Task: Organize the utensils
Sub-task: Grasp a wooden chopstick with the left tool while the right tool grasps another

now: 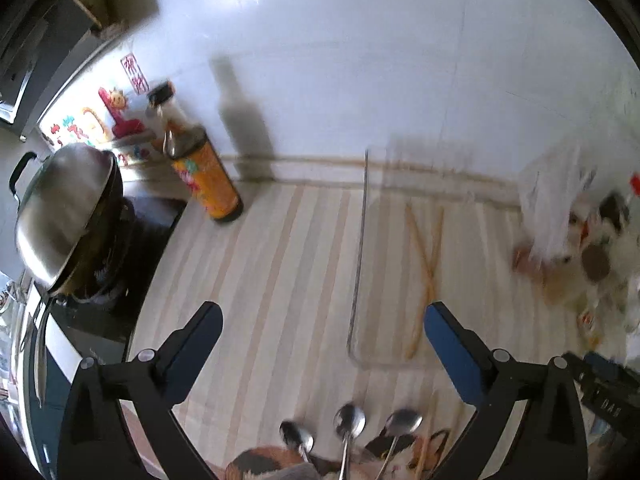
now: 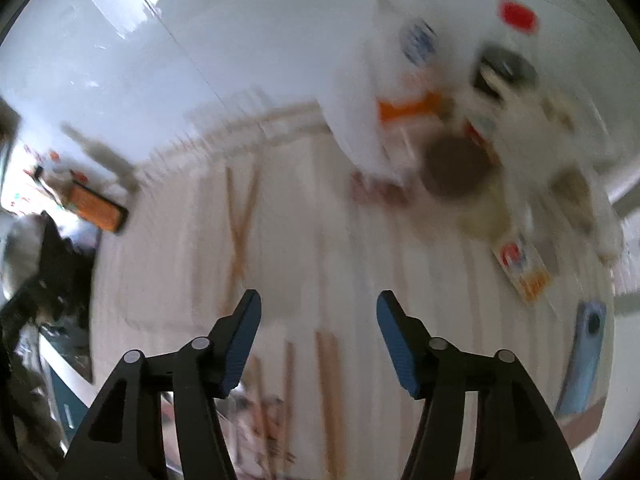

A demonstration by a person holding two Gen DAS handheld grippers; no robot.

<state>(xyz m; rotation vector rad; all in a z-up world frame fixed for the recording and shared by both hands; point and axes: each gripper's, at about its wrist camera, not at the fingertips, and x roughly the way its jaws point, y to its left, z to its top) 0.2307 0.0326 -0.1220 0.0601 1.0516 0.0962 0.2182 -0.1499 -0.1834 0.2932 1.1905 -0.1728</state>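
In the left wrist view a clear tray (image 1: 358, 240) lies on the striped counter with two crossed wooden chopsticks (image 1: 426, 264) in it. Three metal spoons (image 1: 349, 424) lie at the near edge, below my left gripper (image 1: 322, 320), which is open and empty above the counter. The right wrist view is blurred. My right gripper (image 2: 318, 312) is open and empty over the counter. The crossed chopsticks (image 2: 240, 220) lie ahead to its left, and more wooden chopsticks (image 2: 328, 392) lie below it.
A wok with a steel lid (image 1: 66, 208) sits on the stove at left. An orange canister (image 1: 210, 176) and a bottle stand by the wall. Bags, jars and packets (image 1: 580, 240) crowd the right side. A blue phone (image 2: 584, 356) lies at right.
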